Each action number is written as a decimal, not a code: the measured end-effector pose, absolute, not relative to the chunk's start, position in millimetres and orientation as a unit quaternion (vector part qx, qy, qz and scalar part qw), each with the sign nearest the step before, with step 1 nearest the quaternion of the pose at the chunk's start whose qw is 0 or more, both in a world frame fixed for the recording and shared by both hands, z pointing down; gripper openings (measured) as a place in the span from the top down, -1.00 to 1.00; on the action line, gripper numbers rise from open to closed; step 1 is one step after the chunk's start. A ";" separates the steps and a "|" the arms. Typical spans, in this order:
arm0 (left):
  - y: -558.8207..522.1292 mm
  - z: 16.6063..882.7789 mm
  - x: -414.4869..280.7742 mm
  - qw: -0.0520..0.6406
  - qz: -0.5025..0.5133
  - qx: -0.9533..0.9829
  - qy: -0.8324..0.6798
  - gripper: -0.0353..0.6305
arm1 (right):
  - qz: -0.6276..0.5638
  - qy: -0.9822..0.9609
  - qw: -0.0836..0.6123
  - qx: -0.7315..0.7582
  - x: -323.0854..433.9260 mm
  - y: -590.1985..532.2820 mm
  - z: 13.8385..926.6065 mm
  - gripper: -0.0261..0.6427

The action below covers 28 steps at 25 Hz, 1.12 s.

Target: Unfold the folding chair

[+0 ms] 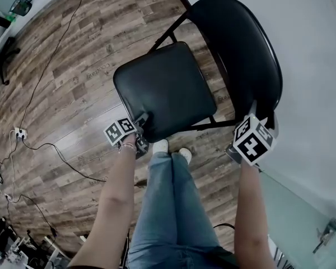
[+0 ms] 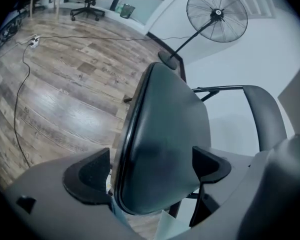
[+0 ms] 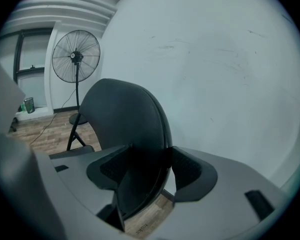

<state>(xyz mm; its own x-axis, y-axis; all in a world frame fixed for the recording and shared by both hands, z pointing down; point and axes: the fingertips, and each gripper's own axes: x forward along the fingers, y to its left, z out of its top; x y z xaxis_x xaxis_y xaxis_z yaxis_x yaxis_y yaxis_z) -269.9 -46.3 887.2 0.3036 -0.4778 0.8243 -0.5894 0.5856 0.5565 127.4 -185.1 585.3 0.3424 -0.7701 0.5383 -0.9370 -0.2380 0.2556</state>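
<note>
While the wood-plank floor (image 1: 67,94) runs off toward nine o'clock with a thin black cable (image 1: 50,147) snaking over its grain, the left gripper (image 1: 141,122) sits at the near corner of the seat (image 1: 165,86). Its own view tells the story: the jaws stand released, wide apart, the padded seat's rounded edge between them, and the ribbed dark pad (image 2: 90,176) at eight o'clock is clear of the cushion. Nothing is clamped there.

Dead centre, at twelve o'clock from the person's pale shoes (image 1: 160,146) and blue jeans (image 1: 168,206), stands the folding chair (image 1: 201,77). It's a black one with a smooth, glossy, rounded-square cushion on a thin tube frame (image 1: 171,35), the seat tilted down into a nearly flat position.

Over to two o'clock, the backrest (image 1: 241,49) curves in a broad, smooth oval shell. The right gripper (image 1: 264,116) is clenched on its near rim; its own view shows both textured pads pressed against the shell's edge, one on each face.

Behind all that, a round wire-cage fan (image 2: 217,14) on a slim pole stands at one o'clock in the left gripper view, and a plain pale wall (image 1: 313,66) fills the right side.
</note>
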 end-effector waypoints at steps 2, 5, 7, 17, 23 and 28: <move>-47.1 876.4 -267.1 0.660 0.047 0.462 -0.590 -0.58 | 0.152 -0.554 0.279 0.769 126.0 -184.7 586.6 0.19; -38.4 860.1 -261.9 0.650 0.061 0.465 -0.598 -0.58 | 0.149 -0.559 0.289 0.763 126.2 -182.2 588.4 0.18; -34.4 845.3 -259.4 0.645 0.065 0.465 -0.603 -0.58 | 0.151 -0.559 0.294 0.761 127.3 -180.5 586.7 0.18; -28.0 771.8 -246.8 0.641 0.049 0.468 -0.606 -0.58 | 0.197 -0.577 0.369 0.702 123.7 -169.0 589.4 0.19; -27.9 726.0 -236.3 0.637 0.036 0.478 -0.604 -0.58 | 0.265 -0.579 0.410 0.653 125.7 -151.6 585.9 0.21; -35.7 691.5 -230.1 0.626 0.030 0.497 -0.600 -0.58 | 0.236 -0.601 0.427 0.633 119.1 -150.6 555.1 0.30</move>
